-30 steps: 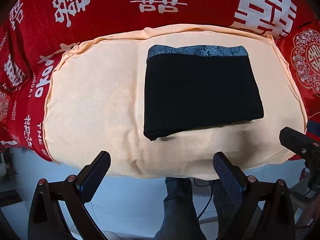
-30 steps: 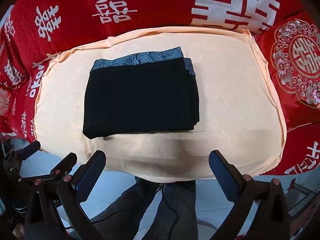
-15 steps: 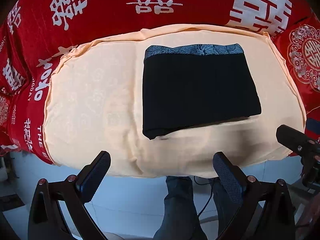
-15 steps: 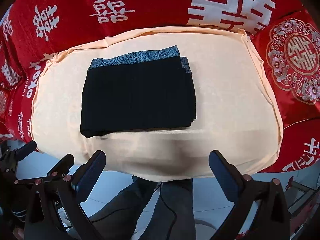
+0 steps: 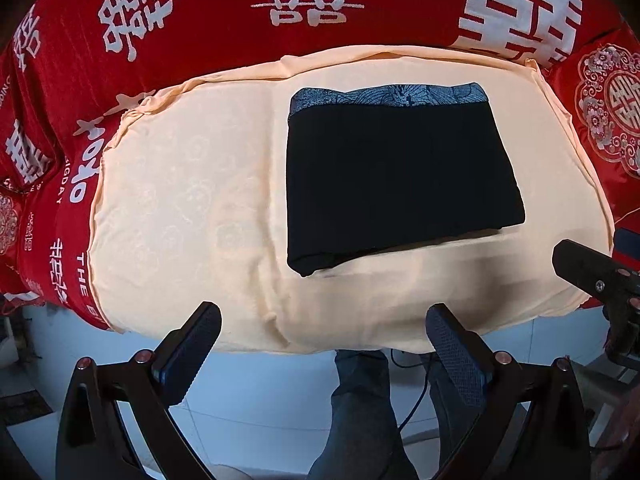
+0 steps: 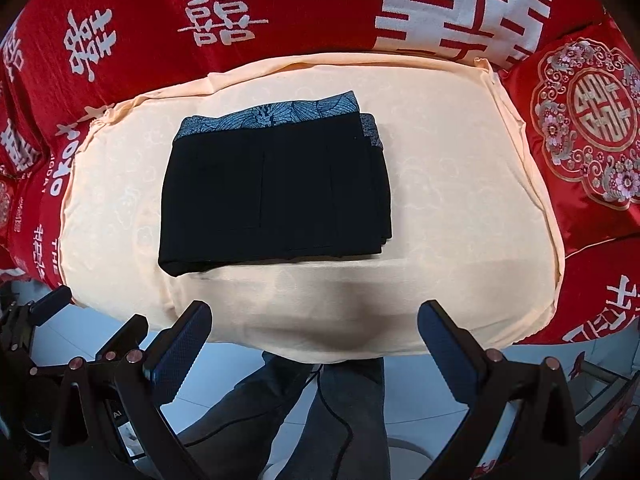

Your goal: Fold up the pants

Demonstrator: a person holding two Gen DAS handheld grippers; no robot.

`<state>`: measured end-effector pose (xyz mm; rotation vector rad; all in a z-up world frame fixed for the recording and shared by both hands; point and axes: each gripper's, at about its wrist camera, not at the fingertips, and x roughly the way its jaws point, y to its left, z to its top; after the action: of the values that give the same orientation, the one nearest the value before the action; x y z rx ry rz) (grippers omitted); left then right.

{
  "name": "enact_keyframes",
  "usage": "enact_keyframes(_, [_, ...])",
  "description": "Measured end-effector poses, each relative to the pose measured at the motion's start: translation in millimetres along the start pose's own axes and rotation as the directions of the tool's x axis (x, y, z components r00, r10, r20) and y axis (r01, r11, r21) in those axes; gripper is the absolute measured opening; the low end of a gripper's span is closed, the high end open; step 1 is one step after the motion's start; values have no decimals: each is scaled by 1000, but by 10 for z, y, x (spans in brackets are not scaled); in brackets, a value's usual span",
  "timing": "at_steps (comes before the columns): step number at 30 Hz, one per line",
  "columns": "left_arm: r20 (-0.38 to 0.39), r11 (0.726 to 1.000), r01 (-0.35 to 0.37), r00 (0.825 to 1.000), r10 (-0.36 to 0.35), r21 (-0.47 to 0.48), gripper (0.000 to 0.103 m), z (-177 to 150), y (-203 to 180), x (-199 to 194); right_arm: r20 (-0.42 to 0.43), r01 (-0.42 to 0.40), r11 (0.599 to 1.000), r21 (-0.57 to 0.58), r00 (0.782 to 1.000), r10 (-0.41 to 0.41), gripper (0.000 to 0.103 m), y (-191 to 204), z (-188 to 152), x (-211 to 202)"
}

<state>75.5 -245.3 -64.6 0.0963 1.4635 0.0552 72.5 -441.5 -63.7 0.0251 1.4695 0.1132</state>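
Note:
The black pants (image 5: pixel 400 176) lie folded in a neat rectangle on the peach cushion (image 5: pixel 188 200), with a blue patterned waistband (image 5: pixel 388 94) along the far edge. They also show in the right wrist view (image 6: pixel 276 192). My left gripper (image 5: pixel 324 344) is open and empty, held off the cushion's near edge. My right gripper (image 6: pixel 316 340) is open and empty too, also back from the near edge. Neither touches the pants. One finger of the right gripper (image 5: pixel 588 268) shows at the right of the left wrist view.
The peach cushion (image 6: pixel 460 200) sits on a red cover with white characters (image 5: pixel 308 0). A red embroidered pillow (image 6: pixel 592 120) lies at the right. The person's legs (image 5: pixel 360 412) and a white floor are below the cushion's near edge.
Both grippers have drawn back slightly from the cushion. The pants have not moved.

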Motion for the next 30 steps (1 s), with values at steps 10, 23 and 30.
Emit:
enact_keyframes(10, [1, 1000, 2, 1000, -2, 16, 103, 29, -4, 11, -3, 3, 1000, 0, 1000, -3, 103, 4, 17, 9])
enact_keyframes(23, [-13, 1000, 6, 1000, -6, 23, 103, 61, 40, 69, -15, 13, 1000, -14, 1000, -13, 103, 67, 85, 54])
enact_keyframes(30, [-12, 1000, 15, 1000, -15, 19, 103, 93, 60, 75, -21, 18, 1000, -23, 1000, -18, 103, 123, 118, 70])
